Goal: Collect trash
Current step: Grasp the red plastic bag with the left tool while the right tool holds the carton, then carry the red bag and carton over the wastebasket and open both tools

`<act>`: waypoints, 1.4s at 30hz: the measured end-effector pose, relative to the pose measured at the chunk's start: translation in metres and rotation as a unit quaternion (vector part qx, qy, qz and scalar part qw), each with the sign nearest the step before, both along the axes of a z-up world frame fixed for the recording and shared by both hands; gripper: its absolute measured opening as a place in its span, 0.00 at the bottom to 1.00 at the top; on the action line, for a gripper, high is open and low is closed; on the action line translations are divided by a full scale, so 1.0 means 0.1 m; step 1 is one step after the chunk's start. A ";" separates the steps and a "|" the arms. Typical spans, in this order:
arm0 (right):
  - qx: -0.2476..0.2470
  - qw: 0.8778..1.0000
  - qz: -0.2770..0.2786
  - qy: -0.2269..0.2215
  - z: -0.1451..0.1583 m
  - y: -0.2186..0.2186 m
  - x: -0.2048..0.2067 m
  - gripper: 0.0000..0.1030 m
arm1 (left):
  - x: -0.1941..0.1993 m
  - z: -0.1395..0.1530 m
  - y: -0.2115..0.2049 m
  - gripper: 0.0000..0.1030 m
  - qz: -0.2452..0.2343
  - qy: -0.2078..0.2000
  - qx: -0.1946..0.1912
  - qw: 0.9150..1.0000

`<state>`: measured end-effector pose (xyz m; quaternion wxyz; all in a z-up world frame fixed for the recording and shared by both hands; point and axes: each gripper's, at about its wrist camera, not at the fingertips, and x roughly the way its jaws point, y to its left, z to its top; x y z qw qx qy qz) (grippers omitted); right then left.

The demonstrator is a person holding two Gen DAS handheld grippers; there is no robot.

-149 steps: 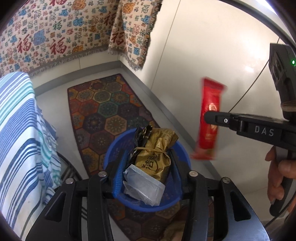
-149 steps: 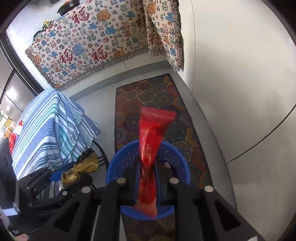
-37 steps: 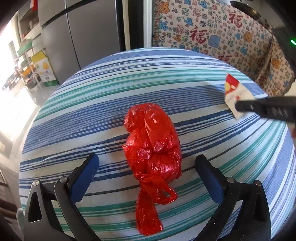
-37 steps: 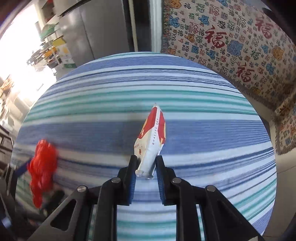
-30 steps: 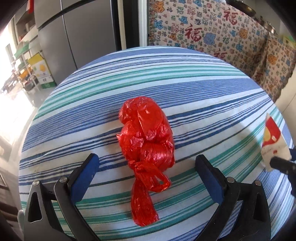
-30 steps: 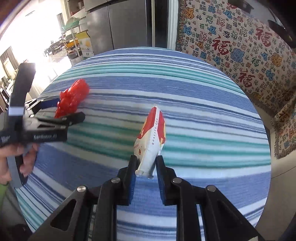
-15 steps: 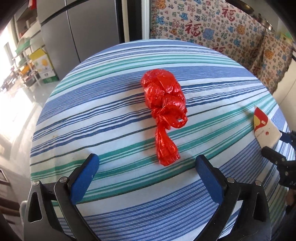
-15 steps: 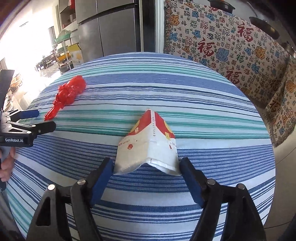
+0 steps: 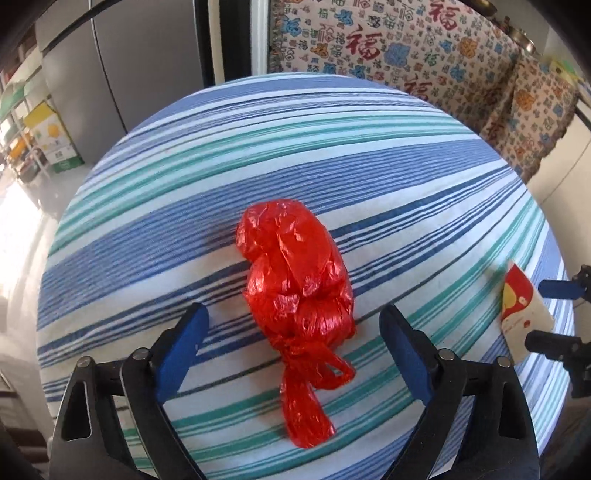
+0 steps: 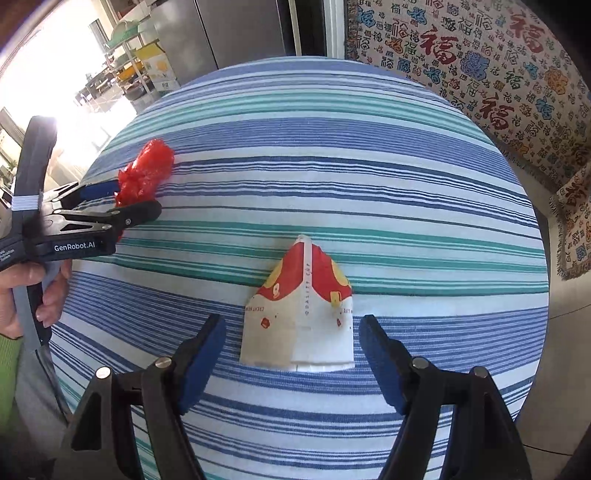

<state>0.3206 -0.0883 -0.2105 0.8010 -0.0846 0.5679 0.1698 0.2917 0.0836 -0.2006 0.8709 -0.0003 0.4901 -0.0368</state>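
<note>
Red bag (image 9: 295, 266) (blue-green striped cloth (image 9: 332, 155))

Bag (image 9: 295, 273) and cup (image 10: 301, 314) lie on the table (image 10: 406, 184), well apart; bag left of the cup, cupboard (image 10: 236, 29) behind table.

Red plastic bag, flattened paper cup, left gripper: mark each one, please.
red plastic bag (image 9: 295, 273): left wrist view, on its crumpled body.
flattened paper cup (image 10: 299, 317): right wrist view, on its white lower half.
left gripper (image 9: 293, 350): left wrist view, midway between its fingertips.
</note>
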 end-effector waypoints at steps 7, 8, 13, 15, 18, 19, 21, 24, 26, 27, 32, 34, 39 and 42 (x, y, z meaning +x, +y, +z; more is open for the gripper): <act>0.014 1.000 -0.004 -0.025 0.30 -0.12 -0.17 0.18 | -0.20 0.20 -0.01 0.42 -0.029 -0.021 -0.020 0.999; 0.021 0.999 -0.008 -0.029 0.34 -0.17 -0.22 0.18 | -0.24 0.23 -0.03 0.42 -0.035 -0.029 -0.025 0.999; 0.050 0.996 -0.045 -0.056 0.54 -0.53 -0.43 0.18 | -0.47 0.45 -0.39 0.42 -0.069 -0.048 -0.049 0.995; 0.058 0.994 -0.063 -0.063 0.60 -0.74 -0.53 0.18 | -0.58 0.56 -0.63 0.42 -0.090 -0.056 -0.061 0.992; 0.059 0.990 -0.099 -0.077 0.69 -1.17 -0.70 0.18 | -0.74 0.73 -1.08 0.42 -0.129 -0.069 -0.076 0.986; 0.060 0.988 -0.116 -0.080 0.71 -1.37 -0.78 0.18 | -0.79 0.78 -1.25 0.42 -0.143 -0.073 -0.081 0.984; 0.055 0.984 -0.149 -0.086 0.72 -1.77 -0.92 0.18 | -0.88 0.86 -1.63 0.42 -0.174 -0.076 -0.093 0.977; 0.038 0.975 -0.203 -0.087 0.66 -2.39 -1.10 0.19 | -1.00 0.93 -2.25 0.42 -0.222 -0.069 -0.113 0.966; 0.032 0.968 -0.236 -0.083 0.59 -2.76 -1.23 0.19 | -1.05 0.96 -2.67 0.42 -0.252 -0.060 -0.128 0.957; 0.024 0.964 -0.251 -0.084 0.54 -2.92 -1.29 0.19 | -1.10 0.96 -2.89 0.42 -0.266 -0.056 -0.130 0.953; 0.016 0.949 -0.306 -0.075 0.27 -3.54 -1.48 0.20 | -1.10 0.79 -3.94 0.42 -0.310 -0.027 -0.134 0.941; 0.016 0.945 -0.318 -0.069 0.13 -3.73 -1.48 0.20 | -1.06 0.65 -4.28 0.42 -0.316 -0.012 -0.132 0.939; 0.029 0.938 -0.342 -0.049 -0.24 -4.12 -1.47 0.20 | -0.95 0.14 -4.82 0.42 -0.320 0.033 -0.130 0.938; 0.049 0.933 -0.355 -0.039 -0.46 -4.28 -1.49 0.21 | -0.85 -0.11 -4.99 0.42 -0.317 0.052 -0.126 0.939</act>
